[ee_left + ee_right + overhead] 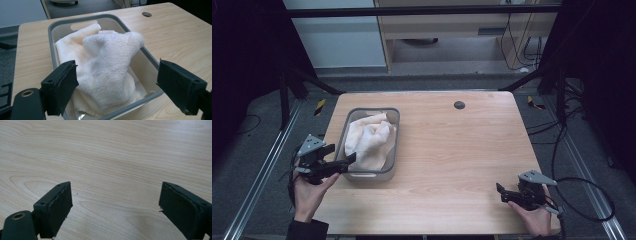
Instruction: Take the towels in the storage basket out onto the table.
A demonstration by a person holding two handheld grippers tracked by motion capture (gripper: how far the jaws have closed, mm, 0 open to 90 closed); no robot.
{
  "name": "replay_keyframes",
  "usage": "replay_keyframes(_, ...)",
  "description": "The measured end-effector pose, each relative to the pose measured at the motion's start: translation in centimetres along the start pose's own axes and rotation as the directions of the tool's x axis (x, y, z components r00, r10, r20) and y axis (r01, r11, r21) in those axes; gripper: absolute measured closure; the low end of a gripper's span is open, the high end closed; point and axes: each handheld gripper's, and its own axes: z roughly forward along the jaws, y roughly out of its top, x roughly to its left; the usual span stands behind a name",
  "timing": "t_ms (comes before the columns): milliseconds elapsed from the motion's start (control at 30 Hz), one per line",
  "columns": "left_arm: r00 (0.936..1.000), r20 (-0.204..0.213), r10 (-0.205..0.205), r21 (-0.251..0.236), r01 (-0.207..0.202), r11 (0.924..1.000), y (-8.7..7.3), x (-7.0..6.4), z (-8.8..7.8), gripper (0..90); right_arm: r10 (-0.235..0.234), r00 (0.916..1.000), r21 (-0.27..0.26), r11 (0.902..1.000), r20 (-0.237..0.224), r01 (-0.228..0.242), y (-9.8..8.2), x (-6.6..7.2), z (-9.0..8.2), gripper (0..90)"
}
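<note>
A grey plastic bin point(395, 137) point(52, 30) stands on the left half of the wooden table, with a crumpled white towel point(369, 140) point(107, 65) inside it. My left gripper point(341, 159) point(116, 86) hovers at the bin's near left corner, open, its jaws wide apart over the towel's near end and holding nothing. My right gripper point(502, 193) point(115, 210) rests low near the table's front right corner, open, with bare wood between its jaws.
A small dark round hole point(459, 105) point(146, 14) sits in the table point(462, 160) near its far edge. Cables point(582, 190) loop on the floor to the right. Dark frame legs stand at both far corners.
</note>
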Motion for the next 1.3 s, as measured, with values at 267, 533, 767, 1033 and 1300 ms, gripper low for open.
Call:
replay_keyframes(267,0.9996,0.014,0.023,0.050,-0.024,0.9984,0.6,-0.3,2.1,15.8,0.000,1.0000,0.007,1.0000,0.000,0.000,0.0,-0.1,0.1,11.5)
replay_keyframes(533,0.9991,0.016,0.038,0.092,-0.040,0.9950,0.8,-0.3,3.8,16.5,-0.004,1.0000,0.015,0.9999,-0.002,0.004,0.0,-0.1,0.2,11.3)
replay_keyframes(767,0.9972,0.019,0.073,0.145,-0.075,0.9866,0.7,-0.5,5.8,17.1,-0.001,1.0000,0.024,0.9997,-0.008,0.001,-0.1,0.0,0.3,11.1)
replay_keyframes(1033,0.9965,0.008,0.083,0.192,-0.083,0.9779,0.1,-0.4,7.5,17.9,0.002,0.9999,0.027,0.9996,-0.015,-0.001,-0.1,-0.1,0.3,10.9)
replay_keyframes(1300,0.9950,-0.010,0.100,0.231,-0.095,0.9683,-0.2,0.1,8.5,20.5,-0.001,0.9997,0.035,0.9994,-0.023,0.001,-0.1,0.0,0.4,11.0)
